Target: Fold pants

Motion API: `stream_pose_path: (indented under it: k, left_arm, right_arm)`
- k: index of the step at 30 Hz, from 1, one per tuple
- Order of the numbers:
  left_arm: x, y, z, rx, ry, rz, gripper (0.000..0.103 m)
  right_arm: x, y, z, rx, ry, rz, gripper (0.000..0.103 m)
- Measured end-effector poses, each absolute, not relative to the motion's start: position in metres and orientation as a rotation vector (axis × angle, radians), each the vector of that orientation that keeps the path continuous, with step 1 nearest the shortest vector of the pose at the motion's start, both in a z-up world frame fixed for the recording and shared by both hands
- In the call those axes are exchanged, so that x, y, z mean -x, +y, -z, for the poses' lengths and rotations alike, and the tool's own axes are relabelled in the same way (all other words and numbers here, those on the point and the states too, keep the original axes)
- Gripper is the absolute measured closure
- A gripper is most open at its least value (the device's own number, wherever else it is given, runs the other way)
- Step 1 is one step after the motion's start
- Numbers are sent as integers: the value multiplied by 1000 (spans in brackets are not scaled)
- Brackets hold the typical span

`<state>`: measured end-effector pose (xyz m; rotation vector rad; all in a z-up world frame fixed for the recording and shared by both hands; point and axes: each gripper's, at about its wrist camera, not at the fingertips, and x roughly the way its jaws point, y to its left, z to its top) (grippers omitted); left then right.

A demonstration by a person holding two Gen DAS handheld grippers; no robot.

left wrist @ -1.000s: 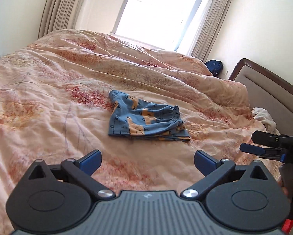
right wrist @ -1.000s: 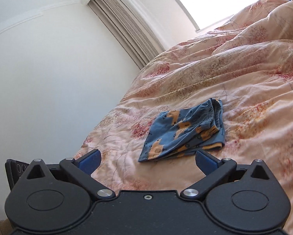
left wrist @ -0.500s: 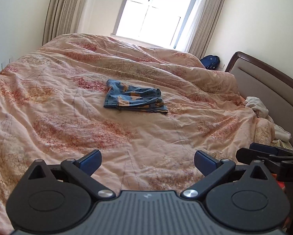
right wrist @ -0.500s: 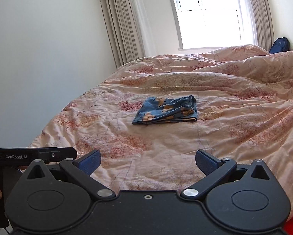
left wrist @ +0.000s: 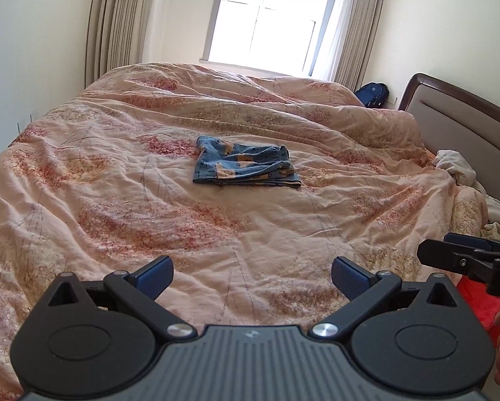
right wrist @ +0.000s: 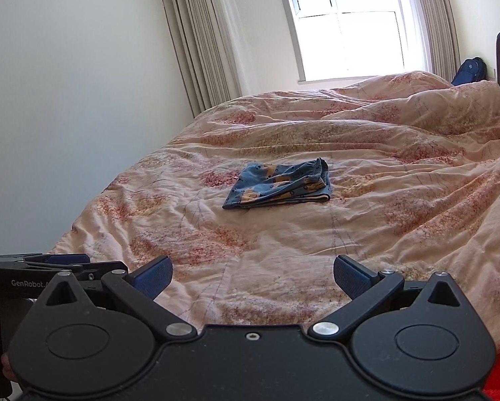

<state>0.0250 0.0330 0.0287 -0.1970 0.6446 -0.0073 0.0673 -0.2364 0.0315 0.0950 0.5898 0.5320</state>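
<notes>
Nearest me, my left tool point(left wrist: 251, 275) has its jaws spread wide and holds nothing; my right tool point(right wrist: 252, 275) is the same — both hang over the bed's near edge. Farther out, about mid-bed on the quilt point(left wrist: 116, 207), the pants point(left wrist: 243, 167) lie as a compact, layered bundle, well apart from either tool. I judge the folding essentially done — perhaps only tidying remains.

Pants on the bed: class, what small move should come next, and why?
Probably none beyond resting both tools: the pants already lie as a compact folded bundle on the quilt, and the left gripper and right gripper sit far back, jaws open.
</notes>
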Motion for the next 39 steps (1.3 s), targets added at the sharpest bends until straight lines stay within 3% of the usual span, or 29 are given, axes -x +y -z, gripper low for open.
stream_pose_path:
  k: [39]
  left_arm:
    - [-23,36,-34,209,630,29,0]
  right_arm:
    - [-59,-236,-36,-100,577,-550,1]
